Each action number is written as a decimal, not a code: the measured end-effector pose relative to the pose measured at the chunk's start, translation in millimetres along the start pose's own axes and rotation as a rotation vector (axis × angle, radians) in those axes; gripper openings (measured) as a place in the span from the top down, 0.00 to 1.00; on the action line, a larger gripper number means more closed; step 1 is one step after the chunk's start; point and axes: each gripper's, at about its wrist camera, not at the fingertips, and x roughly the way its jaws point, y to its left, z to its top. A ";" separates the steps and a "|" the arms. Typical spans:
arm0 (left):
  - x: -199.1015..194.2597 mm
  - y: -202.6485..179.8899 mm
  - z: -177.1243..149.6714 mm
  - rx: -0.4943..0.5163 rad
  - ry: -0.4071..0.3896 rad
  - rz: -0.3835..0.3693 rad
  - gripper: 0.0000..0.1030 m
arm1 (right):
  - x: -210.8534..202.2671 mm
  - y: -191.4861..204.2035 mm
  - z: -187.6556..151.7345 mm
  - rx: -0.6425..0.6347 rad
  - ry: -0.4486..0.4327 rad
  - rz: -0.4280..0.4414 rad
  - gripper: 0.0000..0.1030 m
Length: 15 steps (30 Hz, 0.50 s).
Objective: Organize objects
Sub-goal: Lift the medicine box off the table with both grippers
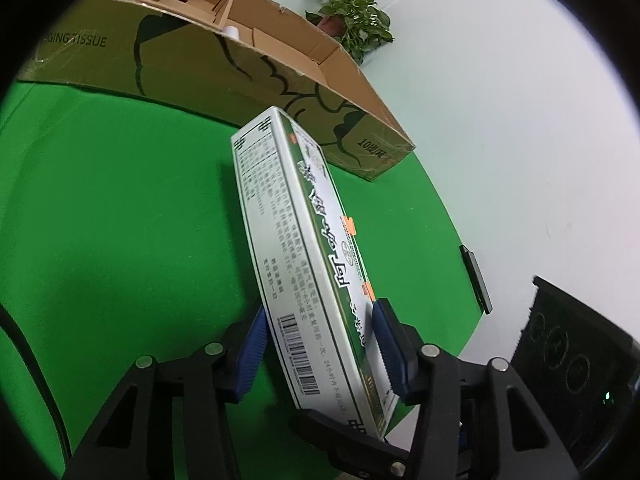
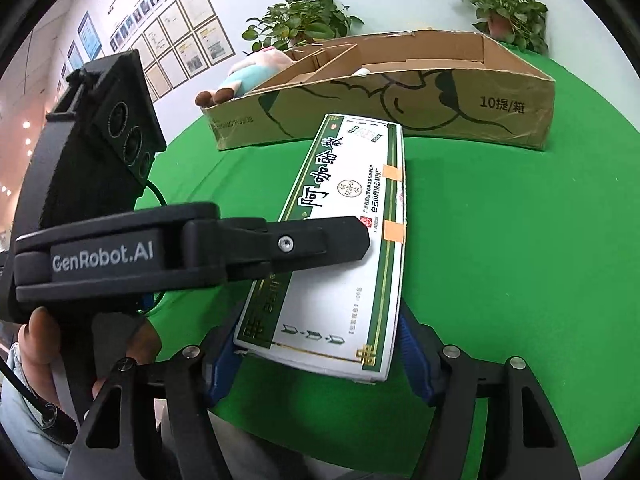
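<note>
Medicine box (image 2: 340,240), long and green-and-white, sits above the green bench (image 2: 500,260) in front of the cardboard carton (image 2: 400,92). Right wrist view catches a plush toy (image 2: 240,76) behind the carton, potted plants (image 2: 300,24) and a person's hand (image 2: 40,336) on the other tool; left wrist view shows only the box's barcode side. Left tongs (image 1: 320,348) are clamped across the box, blue pads (image 1: 386,344) pressing top and bottom. Right tongs (image 2: 316,356) grasp its near end by the sides. Both tongs hold the same box.
</note>
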 end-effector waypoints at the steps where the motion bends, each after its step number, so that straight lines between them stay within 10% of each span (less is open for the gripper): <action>1: -1.4 -1.7 -1.6 0.007 0.000 -0.005 0.56 | 2.6 -0.4 3.4 0.007 0.003 0.006 0.34; 15: -13.4 -23.2 8.4 0.094 -0.034 -0.019 0.61 | -5.2 1.4 25.7 0.013 -0.028 -0.007 0.38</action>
